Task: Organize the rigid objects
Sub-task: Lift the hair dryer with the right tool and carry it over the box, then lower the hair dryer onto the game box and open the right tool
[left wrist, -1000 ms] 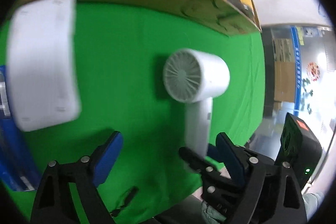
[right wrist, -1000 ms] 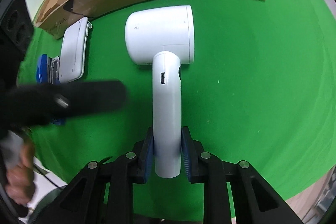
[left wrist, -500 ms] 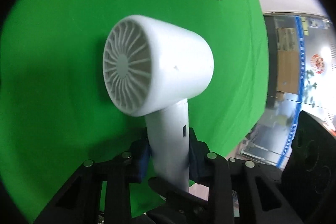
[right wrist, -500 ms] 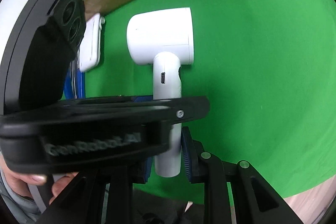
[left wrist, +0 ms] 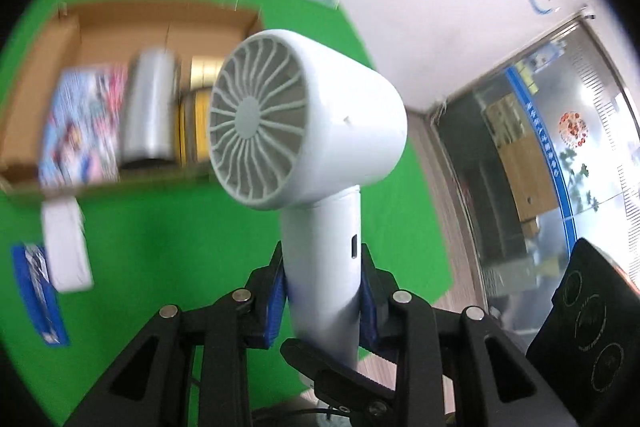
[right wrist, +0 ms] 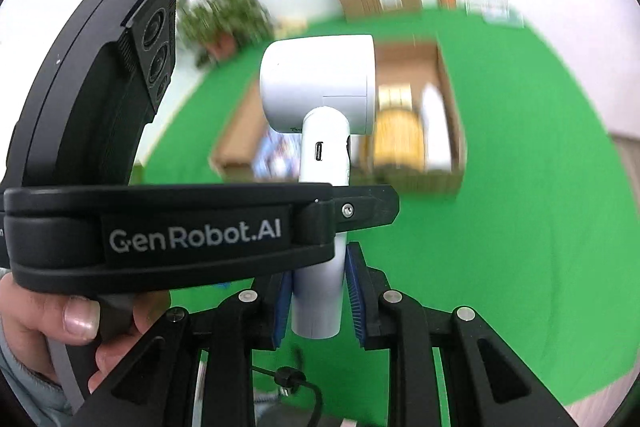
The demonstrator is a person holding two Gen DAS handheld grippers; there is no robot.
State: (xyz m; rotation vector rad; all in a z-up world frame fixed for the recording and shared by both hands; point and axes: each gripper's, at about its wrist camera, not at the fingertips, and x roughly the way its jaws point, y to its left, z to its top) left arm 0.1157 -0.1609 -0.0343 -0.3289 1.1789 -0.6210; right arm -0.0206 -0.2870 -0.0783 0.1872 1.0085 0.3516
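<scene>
Above the green table (left wrist: 132,227), short of the open cardboard box (right wrist: 450,131) at its far edge, we hold the white hair dryer (left wrist: 320,131) aloft, handle clamped in both left hand-held gripper (left wrist: 323,301) and right hand-held gripper (right wrist: 318,301), barrel toward the box.

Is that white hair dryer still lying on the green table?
No, the hair dryer hangs above the green table, its handle clamped between both tools.

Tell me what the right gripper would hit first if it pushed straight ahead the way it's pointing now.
Probably the open cardboard box on the green cloth. The right gripper is shut on the white hair dryer, whose head leads, so that would likely meet the box contents first. Depth is unclear through the blur.
</scene>
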